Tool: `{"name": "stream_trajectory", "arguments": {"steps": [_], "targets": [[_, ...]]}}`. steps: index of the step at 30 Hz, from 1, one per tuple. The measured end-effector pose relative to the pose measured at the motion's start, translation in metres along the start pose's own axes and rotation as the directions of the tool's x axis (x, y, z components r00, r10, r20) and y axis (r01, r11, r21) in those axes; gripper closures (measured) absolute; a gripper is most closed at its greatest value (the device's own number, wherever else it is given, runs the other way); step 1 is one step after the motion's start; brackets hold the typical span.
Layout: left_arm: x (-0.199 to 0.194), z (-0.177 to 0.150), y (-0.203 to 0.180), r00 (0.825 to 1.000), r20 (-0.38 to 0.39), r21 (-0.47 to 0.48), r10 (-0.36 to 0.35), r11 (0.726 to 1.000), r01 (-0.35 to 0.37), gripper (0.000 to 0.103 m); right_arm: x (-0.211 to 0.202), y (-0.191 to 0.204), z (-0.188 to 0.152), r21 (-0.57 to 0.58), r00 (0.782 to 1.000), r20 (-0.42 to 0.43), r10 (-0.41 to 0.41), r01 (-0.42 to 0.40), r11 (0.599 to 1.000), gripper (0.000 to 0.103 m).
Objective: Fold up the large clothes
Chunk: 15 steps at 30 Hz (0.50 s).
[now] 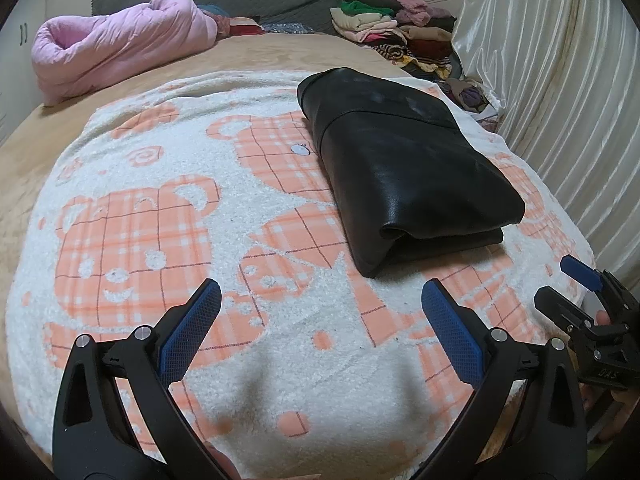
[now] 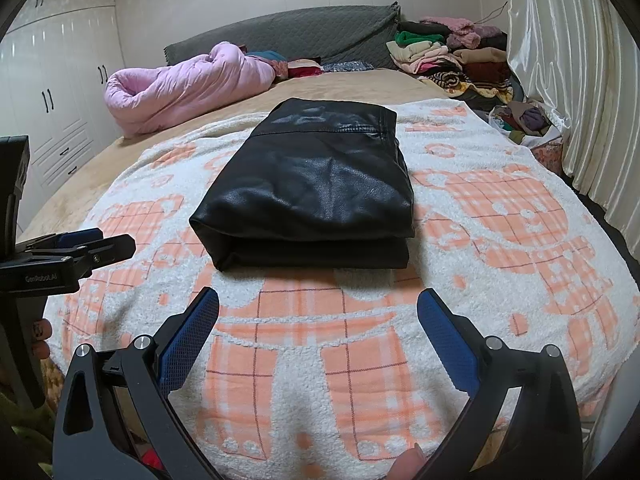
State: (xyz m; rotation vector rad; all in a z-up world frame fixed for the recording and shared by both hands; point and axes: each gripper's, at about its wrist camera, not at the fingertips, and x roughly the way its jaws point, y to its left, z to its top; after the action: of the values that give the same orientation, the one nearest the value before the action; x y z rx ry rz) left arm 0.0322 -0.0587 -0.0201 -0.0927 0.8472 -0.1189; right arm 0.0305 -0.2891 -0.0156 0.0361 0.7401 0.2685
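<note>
while folded, black garment (image 2: 312,188) lies ahead of gaping right hand-held gripper (image 2: 318,316).

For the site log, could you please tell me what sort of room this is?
Most likely a home bedroom: a bed with a grey headboard, a rolled pink duvet, and white built-in wardrobes along the wall.

Black hand-held gripper (image 1: 320,308), blue mesh-textured pads (image 1: 192,328), silver screws.

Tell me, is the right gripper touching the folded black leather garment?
Apart. In the right wrist view, the right gripper is open, and a strip of bear-patterned blanket shows between its fingertips and the near edge of the folded black leather garment.
</note>
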Motion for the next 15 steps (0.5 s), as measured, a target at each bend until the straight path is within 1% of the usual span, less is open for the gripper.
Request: {"name": "stream_trajectory", "arguments": {"steps": [15], "targets": [[-0.002, 0.0004, -0.0021, 1.0, 0.004, -0.002, 0.006, 1.0, -0.006, 0.009, -0.004, 0.0001, 0.0009, 0.0, 1.0, 0.012, -0.009, 0.009, 1.0, 0.004]]}}
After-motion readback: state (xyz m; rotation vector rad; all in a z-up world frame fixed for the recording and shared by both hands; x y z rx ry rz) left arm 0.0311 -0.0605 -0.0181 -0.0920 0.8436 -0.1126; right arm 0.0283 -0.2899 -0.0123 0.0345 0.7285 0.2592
